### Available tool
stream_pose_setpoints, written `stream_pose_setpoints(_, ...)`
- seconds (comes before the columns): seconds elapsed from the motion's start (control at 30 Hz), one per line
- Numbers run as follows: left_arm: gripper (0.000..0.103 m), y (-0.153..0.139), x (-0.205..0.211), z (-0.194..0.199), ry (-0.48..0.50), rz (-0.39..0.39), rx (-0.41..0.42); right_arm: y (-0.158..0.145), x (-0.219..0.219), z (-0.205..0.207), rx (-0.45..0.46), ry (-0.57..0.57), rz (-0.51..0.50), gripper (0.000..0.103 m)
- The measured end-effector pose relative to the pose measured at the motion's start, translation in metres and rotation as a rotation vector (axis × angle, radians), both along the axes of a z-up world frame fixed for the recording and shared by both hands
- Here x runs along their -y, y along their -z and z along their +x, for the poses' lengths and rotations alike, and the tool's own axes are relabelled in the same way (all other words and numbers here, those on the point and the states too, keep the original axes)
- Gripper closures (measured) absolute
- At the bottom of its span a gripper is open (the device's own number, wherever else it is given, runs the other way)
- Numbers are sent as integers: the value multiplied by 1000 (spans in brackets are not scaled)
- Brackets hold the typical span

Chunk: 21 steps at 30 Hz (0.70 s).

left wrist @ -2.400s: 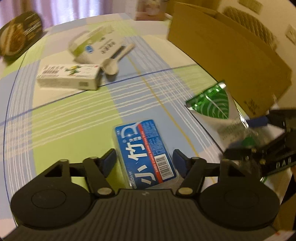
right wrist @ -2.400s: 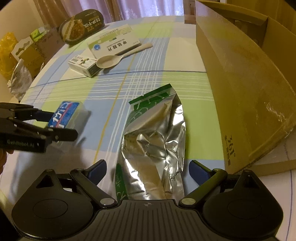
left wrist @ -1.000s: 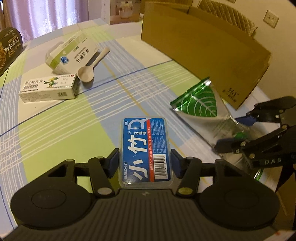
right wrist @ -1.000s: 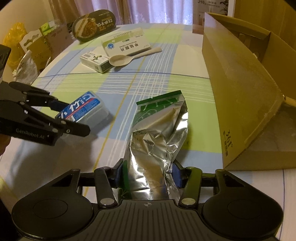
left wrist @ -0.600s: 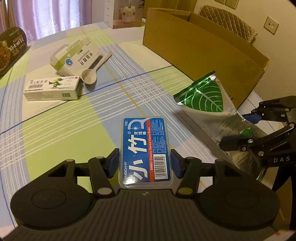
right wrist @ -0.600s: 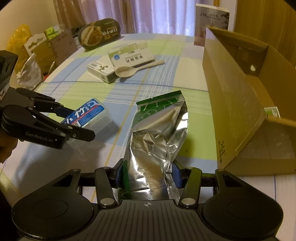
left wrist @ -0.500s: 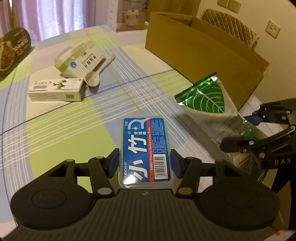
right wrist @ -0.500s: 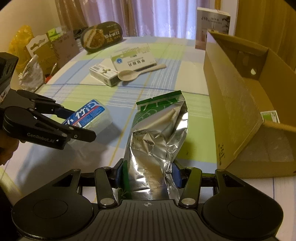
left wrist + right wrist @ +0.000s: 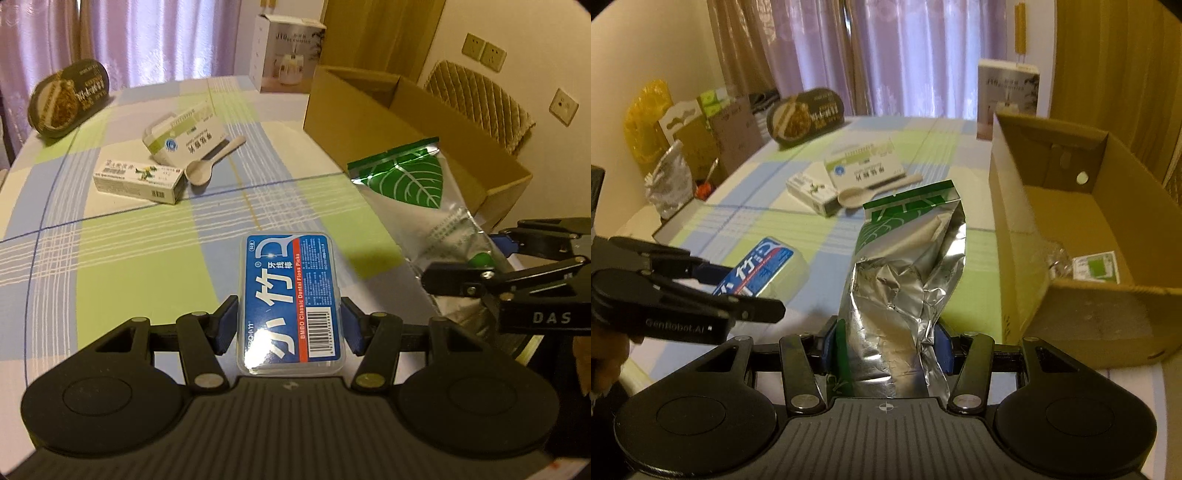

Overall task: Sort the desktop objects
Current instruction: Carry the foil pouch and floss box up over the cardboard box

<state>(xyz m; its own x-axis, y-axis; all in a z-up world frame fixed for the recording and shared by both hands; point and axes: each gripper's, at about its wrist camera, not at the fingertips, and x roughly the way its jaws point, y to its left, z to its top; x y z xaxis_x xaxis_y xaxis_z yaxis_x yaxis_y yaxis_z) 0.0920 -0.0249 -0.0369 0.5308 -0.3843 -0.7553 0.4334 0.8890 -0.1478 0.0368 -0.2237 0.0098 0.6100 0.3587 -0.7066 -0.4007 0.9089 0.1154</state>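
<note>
My left gripper [image 9: 290,326] is shut on a blue dental floss pick box [image 9: 291,295], held above the checked tablecloth; the same box [image 9: 757,271] shows in the right wrist view at lower left. A silver and green foil pouch [image 9: 905,280] stands up between the fingers of my right gripper [image 9: 886,349], which is shut on it and lifted off the table. In the left wrist view the pouch [image 9: 413,184] hangs at the right, in front of the open cardboard box [image 9: 399,107]. The cardboard box [image 9: 1071,214] holds a small green-and-white packet.
A white medicine carton [image 9: 138,179], a larger green-and-white carton [image 9: 184,136] and a beige spoon [image 9: 210,162] lie at the far middle of the table. A dark oval food tray [image 9: 68,98] leans at the far left. Bags and paper boxes [image 9: 676,147] crowd the left edge.
Both grippers closed on their objects and lifted them off the table. The view has kept rising, and the cardboard box's inside now shows.
</note>
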Motion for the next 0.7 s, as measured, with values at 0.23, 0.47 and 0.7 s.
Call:
stream_pose_setpoints(0.23,51,-31,21,-17,-27,-2,40,-24,18,-12,57,16,41,55)
stream_pose_setpoints(0.47,51,-45,41,-27,-21,21,67,-41,44,-19,95,50,65,55)
stream_pose_setpoints(0.7,51,-53,62,-26,2,18,79,-50,69,-16,110,86,85,55)
